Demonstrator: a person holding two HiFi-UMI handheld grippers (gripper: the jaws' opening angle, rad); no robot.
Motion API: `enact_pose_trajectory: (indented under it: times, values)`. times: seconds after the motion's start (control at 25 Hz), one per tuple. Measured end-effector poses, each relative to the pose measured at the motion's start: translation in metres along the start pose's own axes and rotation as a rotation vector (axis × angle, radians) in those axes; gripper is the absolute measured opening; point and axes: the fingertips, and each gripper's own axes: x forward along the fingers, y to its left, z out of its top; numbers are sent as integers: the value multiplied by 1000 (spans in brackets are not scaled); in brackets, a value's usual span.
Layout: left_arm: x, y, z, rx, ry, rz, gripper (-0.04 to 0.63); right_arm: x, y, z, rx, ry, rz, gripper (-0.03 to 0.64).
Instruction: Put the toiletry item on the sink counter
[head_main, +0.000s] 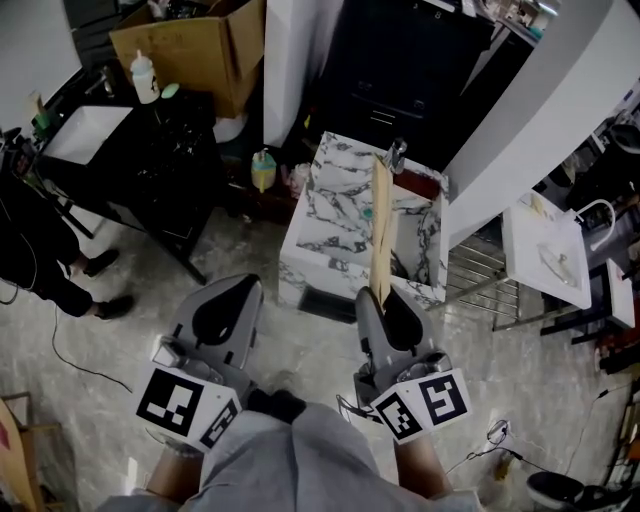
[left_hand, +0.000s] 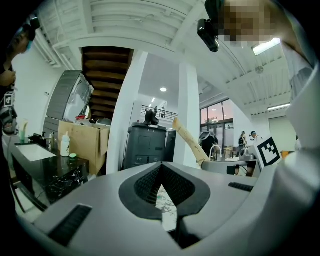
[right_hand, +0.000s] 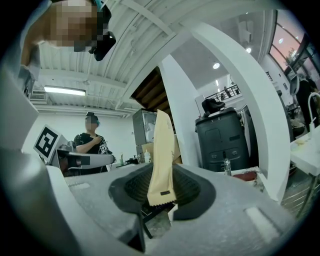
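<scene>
holding a long tan packet (head_main: 380, 225) in my right gripper (head_main: 372, 292), i have the pads pressed on its lower part, about halfway closed, with its crimped end poking out just behind them. in the right gripper view the packet stands nearly upright between the pads. from the head view it runs away from me toward 12 o'clock, its far end showing over the marble sink counter (head_main: 330, 215) and reaching close to the faucet (head_main: 396, 153) at the counter's back edge. the packet is in my grip and not resting on the counter.

my left gripper (head_main: 243, 283) is alongside at 9 o'clock of the right one, well apart from it. its jaw tips are together and nothing is held between them; through the hollow behind the tips i see only a bit of marble.

the counter sits straight ahead at 12 o'clock of both grippers. a black table (head_main: 170, 150) stands at 10 o'clock, with a white bottle (head_main: 145, 78) on it and a cardboard box (head_main: 200, 45) just behind. a small yellow bottle (head_main: 263, 170) sits at 9 o'clock of the counter. a white basin (head_main: 545, 250) is at 2 o'clock. a person in black (head_main: 40, 260) stands at the far left, around 9 o'clock.
</scene>
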Motion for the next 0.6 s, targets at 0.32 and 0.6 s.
enact_pose_trajectory:
  times: [0.32,0.6]
  values:
    - [14,4,-1,-6,8,-3,5,15,-21,-15,-7,39,-32,100]
    - [25,19,-6,-17,18,-5,5,32,-28,-29,-17,72,-50,100]
